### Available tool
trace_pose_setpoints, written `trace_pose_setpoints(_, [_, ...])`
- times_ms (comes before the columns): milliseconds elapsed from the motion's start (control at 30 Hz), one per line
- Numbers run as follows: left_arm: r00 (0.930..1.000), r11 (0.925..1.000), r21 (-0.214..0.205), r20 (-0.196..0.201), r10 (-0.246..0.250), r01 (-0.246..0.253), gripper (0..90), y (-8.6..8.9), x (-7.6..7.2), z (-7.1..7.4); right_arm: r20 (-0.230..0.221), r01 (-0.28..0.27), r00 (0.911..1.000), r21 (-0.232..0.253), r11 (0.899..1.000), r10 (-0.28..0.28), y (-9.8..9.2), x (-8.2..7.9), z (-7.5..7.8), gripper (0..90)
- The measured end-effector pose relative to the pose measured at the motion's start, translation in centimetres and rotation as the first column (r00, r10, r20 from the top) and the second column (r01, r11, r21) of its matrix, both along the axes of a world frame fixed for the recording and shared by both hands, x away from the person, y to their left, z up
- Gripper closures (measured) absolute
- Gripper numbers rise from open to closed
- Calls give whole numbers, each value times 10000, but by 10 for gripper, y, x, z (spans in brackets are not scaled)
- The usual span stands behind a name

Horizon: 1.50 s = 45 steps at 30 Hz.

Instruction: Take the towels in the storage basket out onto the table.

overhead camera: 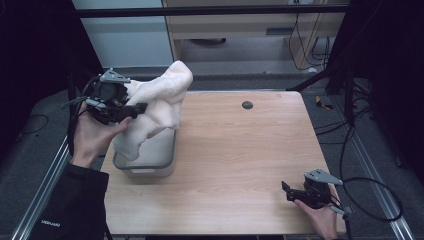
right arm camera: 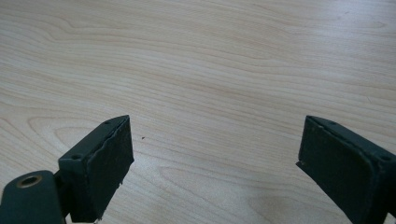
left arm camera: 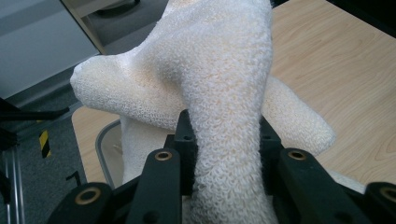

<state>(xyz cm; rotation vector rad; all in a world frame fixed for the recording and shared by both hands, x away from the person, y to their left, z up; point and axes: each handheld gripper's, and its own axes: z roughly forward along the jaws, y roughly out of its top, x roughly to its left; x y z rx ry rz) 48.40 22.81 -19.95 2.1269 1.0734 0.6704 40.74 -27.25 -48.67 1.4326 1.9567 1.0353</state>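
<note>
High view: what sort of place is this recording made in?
Most likely a lab or workshop recording station, not a home. A bare wooden table sits inside a black metal frame, loose cables trail over the grey floor, and a person works a towel with handheld grippers.

I see my left claw (overhead camera: 136, 109) up at the far left of the surface (overhead camera: 240, 165), clamped on a cream towel (overhead camera: 157, 102). The towel hangs from the claw in a bunched fold, one end sticking up behind, the lower end dropping into a grey-rimmed clear bin (overhead camera: 150, 162) that sits at the surface's left edge. My left hand (overhead camera: 92, 135) grips the tool from below, dark sleeve (overhead camera: 75, 205) coming in at the bottom left. My right claw (overhead camera: 289, 191) rests low at the near right corner, well apart from the towel, jaws spread with nothing between them, pointing left. A small dark round mark (overhead camera: 247, 105) lies near the far edge.
</note>
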Motion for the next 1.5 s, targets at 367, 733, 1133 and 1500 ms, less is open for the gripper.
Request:
trace_pose_setpoints(367, [9996,9997,20,75,-263,263,695,-8,-2,6,32,-45,10000,-74,10000,46,0,0,0,100])
trace_pose_setpoints(733, [9972,9977,-234,407,-622,632,695,-17,-8,13,-3,-29,10000,-132,9999,29,0,0,-1,100])
trace_pose_setpoints(1133, [9912,9916,-208,370,-1271,1279,695,-48,-7,7,1,-68,10000,-122,9999,68,0,0,0,101])
trace_pose_setpoints(1500, [9818,9818,97,83,-1897,1896,695,-82,-8,-10,-30,-78,10000,-68,9999,78,0,0,0,100])
